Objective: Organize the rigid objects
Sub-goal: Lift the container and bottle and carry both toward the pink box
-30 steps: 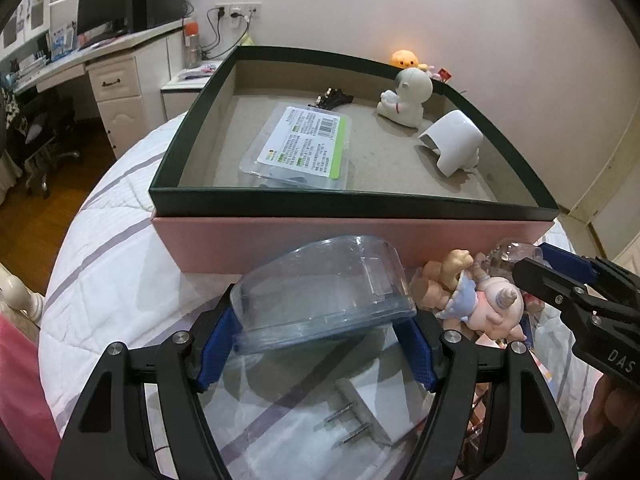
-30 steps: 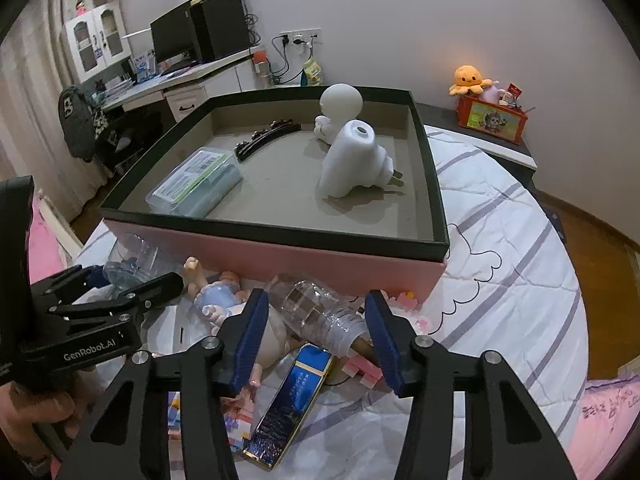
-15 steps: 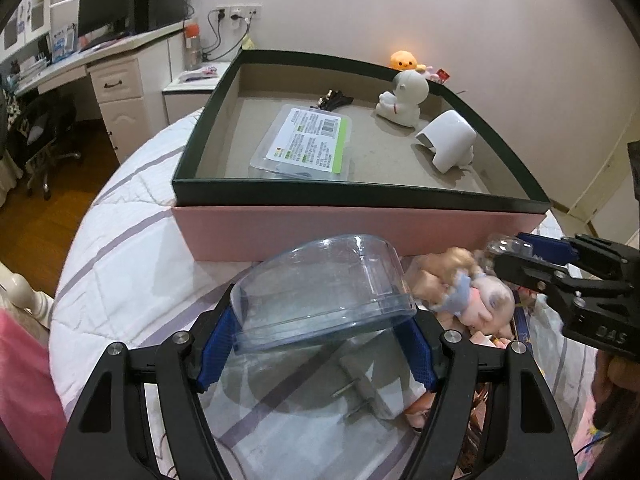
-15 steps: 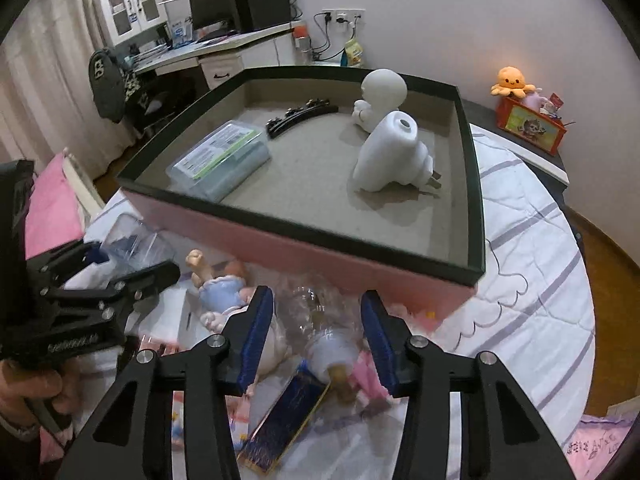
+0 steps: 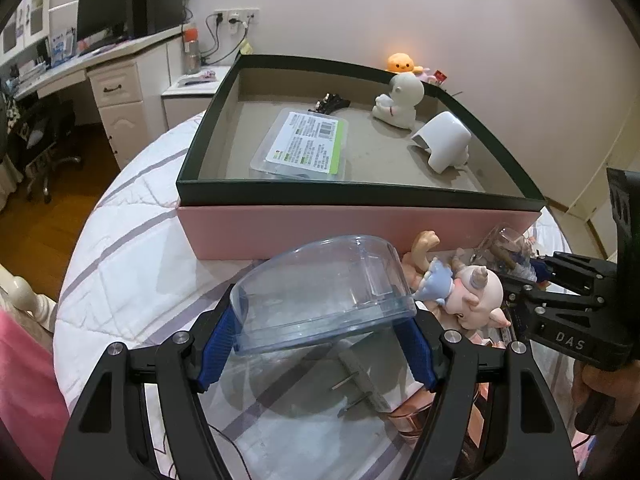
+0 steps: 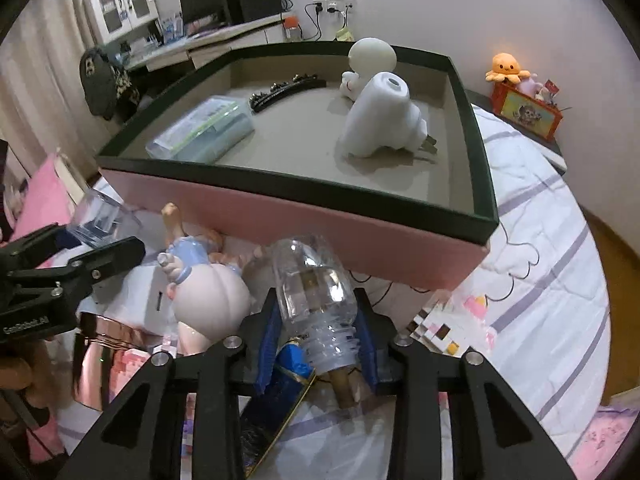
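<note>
Doll (image 6: 208, 292) and box (image 6: 360, 220) crowd gripped bottle (image 6: 316, 296).

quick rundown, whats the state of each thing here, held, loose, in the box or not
left gripper: shut on the clear tub
clear tub: held, outside the box
right gripper: shut on the clear bottle
clear bottle: held, lying neck toward the camera, outside the box
doll: loose on the bed, outside the box
box: open
white plug adapter: in the box, on its side
labelled case: in the box, flat
white figurine: in the box, upright
</note>
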`<action>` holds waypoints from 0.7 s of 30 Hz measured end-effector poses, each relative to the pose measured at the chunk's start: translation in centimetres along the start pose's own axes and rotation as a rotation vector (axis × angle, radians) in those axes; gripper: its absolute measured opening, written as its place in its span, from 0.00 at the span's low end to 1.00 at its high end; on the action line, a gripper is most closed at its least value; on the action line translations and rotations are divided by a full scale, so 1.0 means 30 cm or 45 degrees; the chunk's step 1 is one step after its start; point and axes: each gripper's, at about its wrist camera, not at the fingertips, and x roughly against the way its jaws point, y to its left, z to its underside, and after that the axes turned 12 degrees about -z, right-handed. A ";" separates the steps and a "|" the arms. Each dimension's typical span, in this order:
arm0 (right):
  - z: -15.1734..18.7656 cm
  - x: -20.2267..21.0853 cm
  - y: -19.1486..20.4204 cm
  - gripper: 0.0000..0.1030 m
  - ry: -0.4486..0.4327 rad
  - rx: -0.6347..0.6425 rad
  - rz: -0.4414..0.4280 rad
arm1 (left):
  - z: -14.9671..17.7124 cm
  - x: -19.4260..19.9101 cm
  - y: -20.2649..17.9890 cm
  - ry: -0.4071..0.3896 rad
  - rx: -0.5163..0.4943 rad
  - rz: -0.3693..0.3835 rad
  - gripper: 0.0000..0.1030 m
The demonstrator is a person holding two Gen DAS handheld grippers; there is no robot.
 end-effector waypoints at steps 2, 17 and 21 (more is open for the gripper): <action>-0.001 0.015 0.000 0.32 -0.025 -0.013 -0.039 | -0.003 0.007 0.002 -0.009 0.004 0.005 0.71; -0.032 0.171 0.069 0.32 -0.180 -0.002 -0.101 | -0.039 0.135 0.028 -0.134 0.002 0.000 0.71; -0.082 0.230 0.084 0.32 -0.247 0.018 -0.133 | -0.094 0.180 0.036 -0.198 0.000 -0.002 0.71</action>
